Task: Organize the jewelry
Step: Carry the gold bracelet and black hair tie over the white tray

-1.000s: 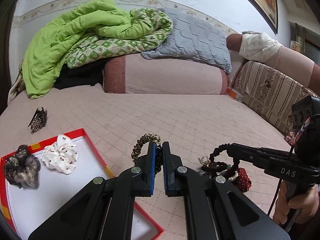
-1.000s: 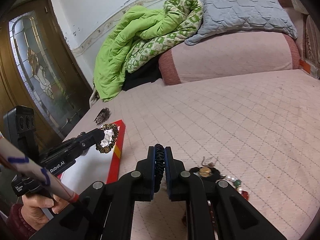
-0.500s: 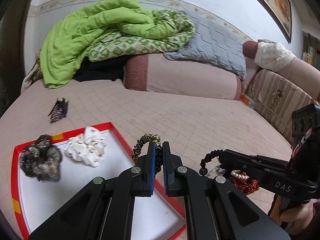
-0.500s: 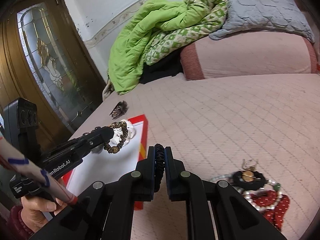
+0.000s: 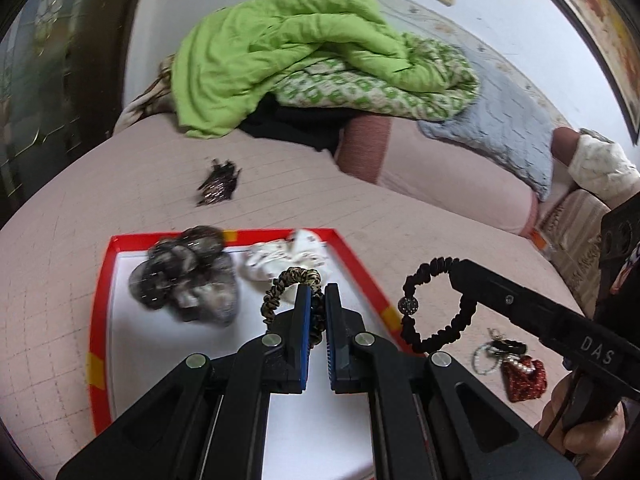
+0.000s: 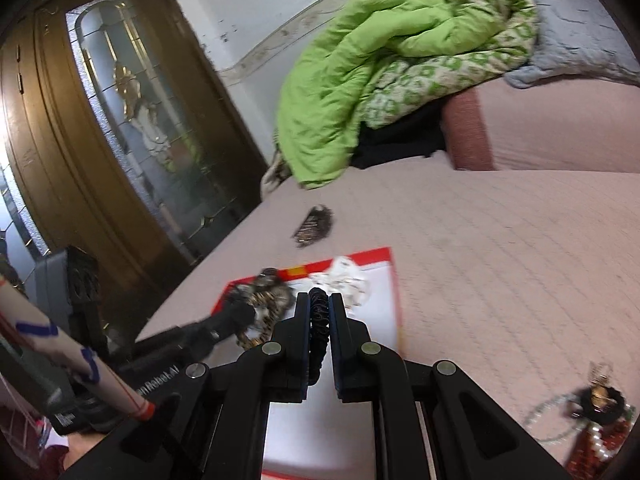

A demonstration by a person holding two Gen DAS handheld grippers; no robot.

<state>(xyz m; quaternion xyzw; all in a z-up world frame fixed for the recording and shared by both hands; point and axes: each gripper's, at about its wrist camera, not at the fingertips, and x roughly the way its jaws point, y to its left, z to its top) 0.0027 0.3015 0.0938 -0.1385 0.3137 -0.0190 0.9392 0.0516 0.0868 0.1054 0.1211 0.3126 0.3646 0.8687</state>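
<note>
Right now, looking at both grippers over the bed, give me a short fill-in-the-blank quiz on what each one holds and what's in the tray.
1. The left gripper is shut on a ____-print hair tie.
2. The right gripper pinches a hair tie coloured ____.
3. The tray has a ____ rim.
4. The tray holds ____ scrunchies.

Missing words: leopard; black; red; two

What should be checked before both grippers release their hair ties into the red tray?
1. Left gripper shut on leopard-print hair tie: ok.
2. Right gripper shut on black hair tie: ok.
3. Leopard-print hair tie above red tray: ok.
4. Black hair tie above the tray: not ok in the left wrist view, it hangs at the right rim.
5. Bare floor between dark scrunchie, white scrunchie and the near rim: ok.
6. Height above the tray: cannot tell.
</note>
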